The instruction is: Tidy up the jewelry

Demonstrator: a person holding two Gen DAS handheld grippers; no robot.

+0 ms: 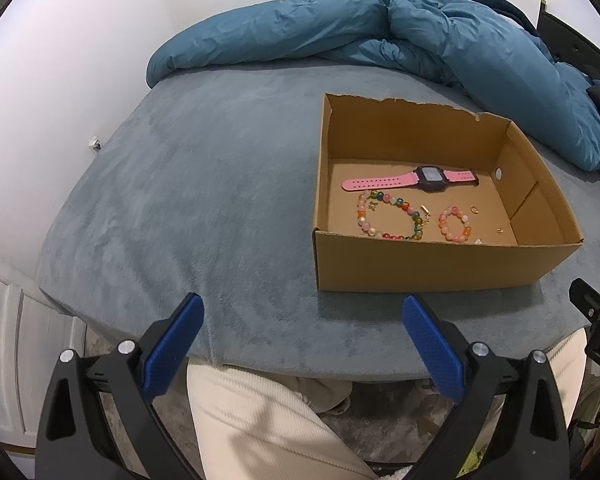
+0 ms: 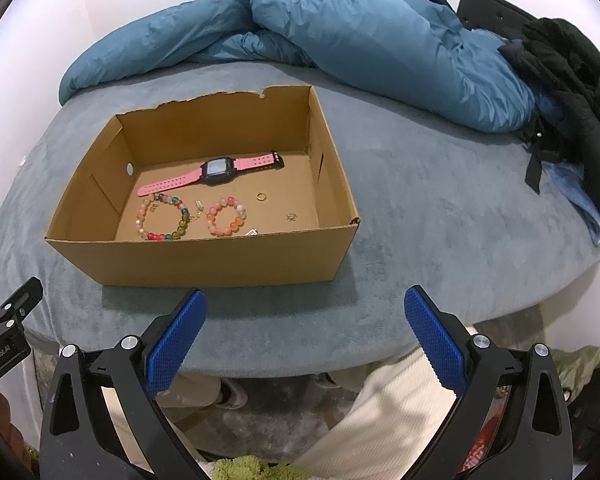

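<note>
An open cardboard box (image 1: 440, 264) (image 2: 204, 266) rests on the grey-blue bed. Inside lie a pink-strapped watch (image 1: 410, 179) (image 2: 214, 172), a multicoloured bead bracelet (image 1: 364, 216) (image 2: 182, 220), a smaller orange-pink bead bracelet (image 1: 446, 234) (image 2: 236, 222), a gold ring (image 1: 475, 210) (image 2: 261, 196) and a few tiny gold pieces (image 2: 291, 216). My left gripper (image 1: 303, 304) hangs open near the bed's front edge, left of the box, holding nothing. My right gripper (image 2: 306, 296) is open too, in front of the box's right corner, also with nothing in it.
A rumpled teal duvet (image 1: 380, 28) (image 2: 340, 32) lies along the back of the bed. Dark clothing (image 2: 568, 80) is piled at the far right. The person's cream trouser legs (image 1: 260, 420) (image 2: 380, 408) show below the bed edge. A white wall is on the left.
</note>
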